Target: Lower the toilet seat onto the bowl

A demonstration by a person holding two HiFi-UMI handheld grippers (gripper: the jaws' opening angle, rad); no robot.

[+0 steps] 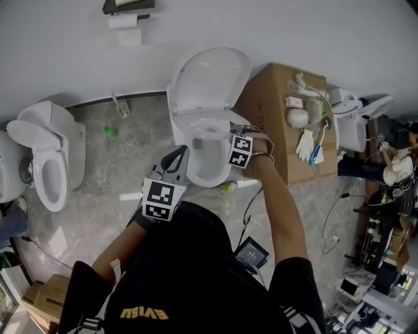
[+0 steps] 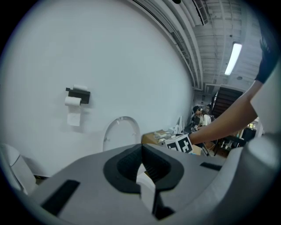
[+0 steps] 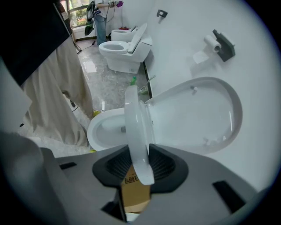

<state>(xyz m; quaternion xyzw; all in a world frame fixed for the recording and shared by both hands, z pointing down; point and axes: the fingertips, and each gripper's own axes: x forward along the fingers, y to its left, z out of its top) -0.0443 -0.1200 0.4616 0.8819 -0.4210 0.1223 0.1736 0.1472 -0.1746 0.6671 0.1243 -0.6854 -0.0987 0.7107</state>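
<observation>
The white toilet stands against the wall with its lid up. Its seat is tipped forward, partway between the lid and the bowl. My right gripper points steeply down and is shut on the seat's rim. In the right gripper view the seat runs edge-on between the pads of my right gripper, with the lid behind and the bowl to the left. My left gripper hovers just left of the bowl's front, holding nothing. In the left gripper view my left gripper has its tips together, and the lid shows beyond.
A second toilet stands at the left and a third at the right. A cardboard box with gloves and small items sits beside the bowl. A paper holder hangs on the wall. A green object lies on the marble floor.
</observation>
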